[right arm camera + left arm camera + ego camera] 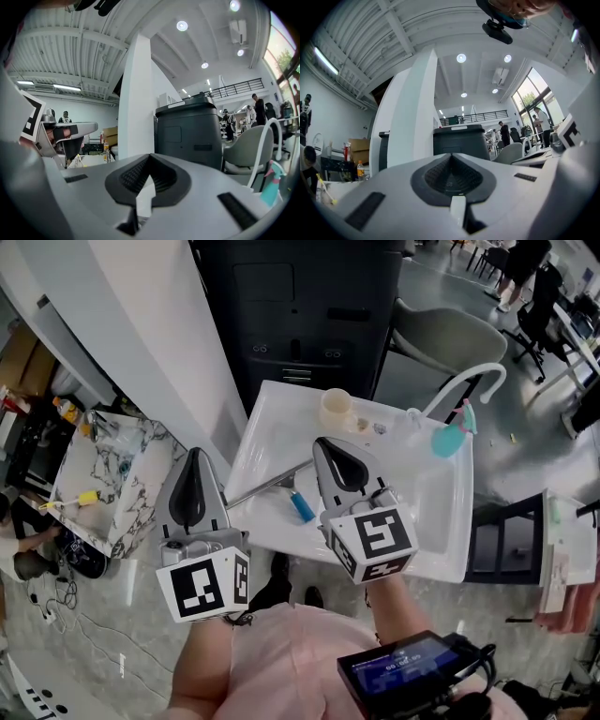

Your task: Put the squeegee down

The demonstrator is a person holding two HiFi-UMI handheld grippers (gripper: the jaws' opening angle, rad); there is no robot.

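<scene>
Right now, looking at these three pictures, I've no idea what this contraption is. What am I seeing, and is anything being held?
A person holds two handheld tools, each with two jaws: the left gripper and the right gripper. One picture comes from a camera on the person's head, looking down; the other two from cameras riding on each gripper. Below lies a white basin with a cup, a teal spray bottle and what looks like a blue-handled squeegee lying flat. Both grippers' jaws are together, holding nothing.

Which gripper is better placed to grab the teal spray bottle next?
Right. The right gripper hangs over the white table, nearer the teal spray bottle; the left gripper is off its left edge.
</scene>
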